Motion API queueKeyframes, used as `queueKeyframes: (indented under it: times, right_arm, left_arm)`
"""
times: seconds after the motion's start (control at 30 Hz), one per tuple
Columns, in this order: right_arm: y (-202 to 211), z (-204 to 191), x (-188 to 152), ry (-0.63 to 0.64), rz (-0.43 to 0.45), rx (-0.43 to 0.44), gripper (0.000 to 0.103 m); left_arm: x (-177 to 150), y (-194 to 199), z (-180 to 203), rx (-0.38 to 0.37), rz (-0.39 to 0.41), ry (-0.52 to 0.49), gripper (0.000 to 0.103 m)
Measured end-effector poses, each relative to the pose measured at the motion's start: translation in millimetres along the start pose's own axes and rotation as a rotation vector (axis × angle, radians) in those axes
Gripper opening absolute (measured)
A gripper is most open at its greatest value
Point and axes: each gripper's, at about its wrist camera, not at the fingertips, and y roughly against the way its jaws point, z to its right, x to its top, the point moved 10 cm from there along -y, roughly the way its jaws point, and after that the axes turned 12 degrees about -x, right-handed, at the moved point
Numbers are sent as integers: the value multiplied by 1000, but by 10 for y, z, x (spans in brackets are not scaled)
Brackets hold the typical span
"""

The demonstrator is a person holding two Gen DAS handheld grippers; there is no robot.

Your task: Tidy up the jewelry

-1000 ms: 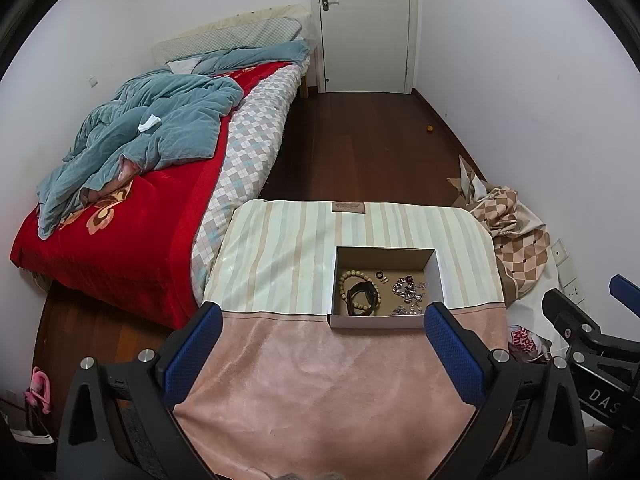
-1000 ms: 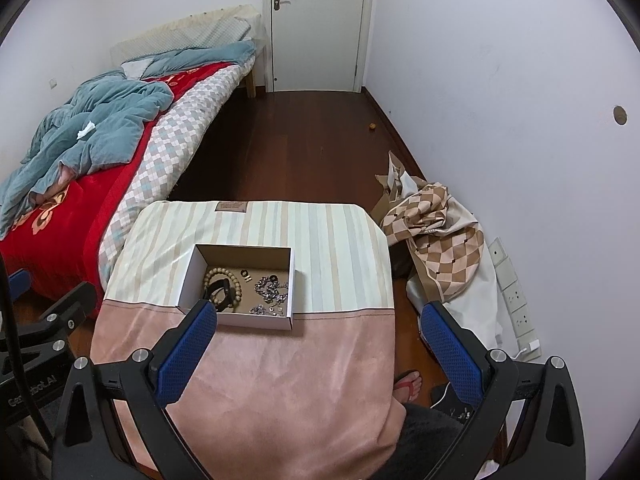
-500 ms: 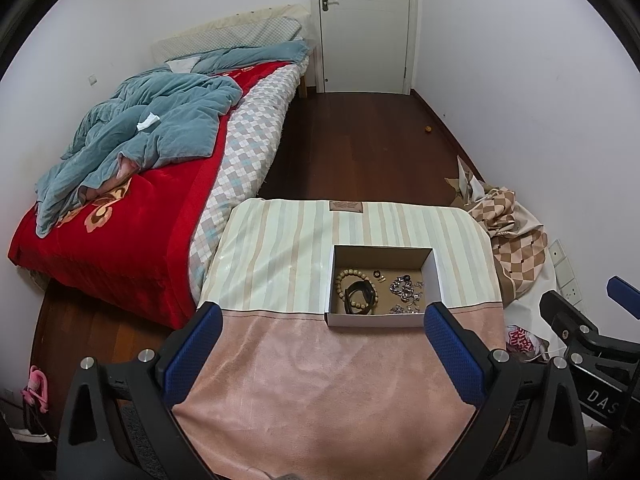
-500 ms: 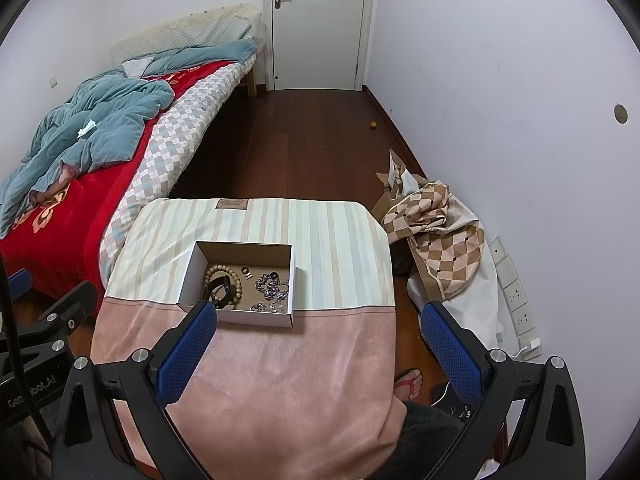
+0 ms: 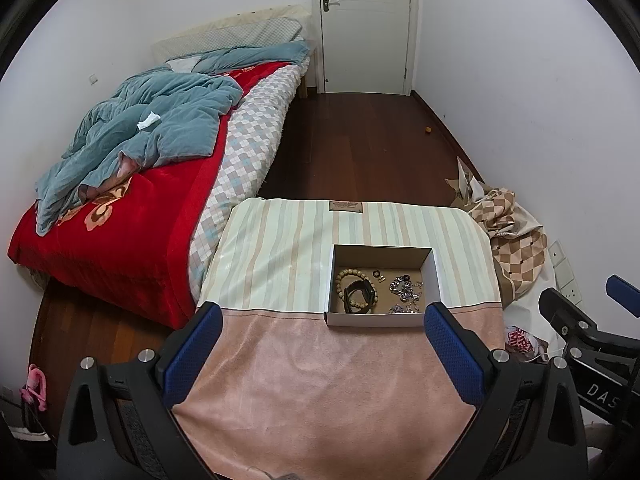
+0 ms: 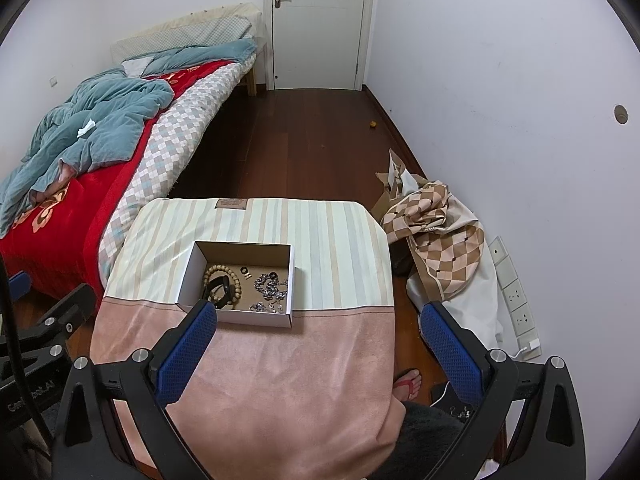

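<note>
Jewelry [image 5: 376, 290] inside open box [image 5: 374, 320]

Ahead of the left gripper [image 5: 322, 334], wide apart, bare pink cloth covers the surface [image 5: 320, 380] up to the open white cardboard box [image 5: 380, 319], whose upright walls ring the jewelry; striped cloth beyond lies bare. Right gripper [image 6: 318, 332] hovers alongside, equally unobstructed.

I see matt cardboard box [image 5: 382, 319] | glossy silvery metal chains [image 5: 404, 287] | wooden bead bracelet [image 5: 347, 276] | soft striped tablecloth [image 5: 280, 256]
</note>
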Motion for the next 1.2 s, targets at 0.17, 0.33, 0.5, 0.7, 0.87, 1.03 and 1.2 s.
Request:
queueKeyframes:
  times: [0.17,0.33,0.5,0.7,0.87,1.03,1.2]
  right_arm:
    - [-5,6,-4,1,1,1,103]
    - [-4,6,-9,0,1,1,103]
    - [-5,10,-13,-1,1,1,103]
    - [2,13,-6,1,3,4,103]
    - [17,20,11,2,6,6,103]
    - [41,34,40,1,10,9,103]
    - [55,50,48,0,13,8,103]
  left_arm:
    - [-10,3,14,2,-1,7,103]
    - [-10,4,6,1,1,6,103]
    - [13,25,7,7,10,6,103]
    - [16,38,9,9,12,7,103]
    - [34,45,17,13,16,2,103]
    - [50,59,21,14,21,0,103]
    - [50,60,24,14,21,1,103]
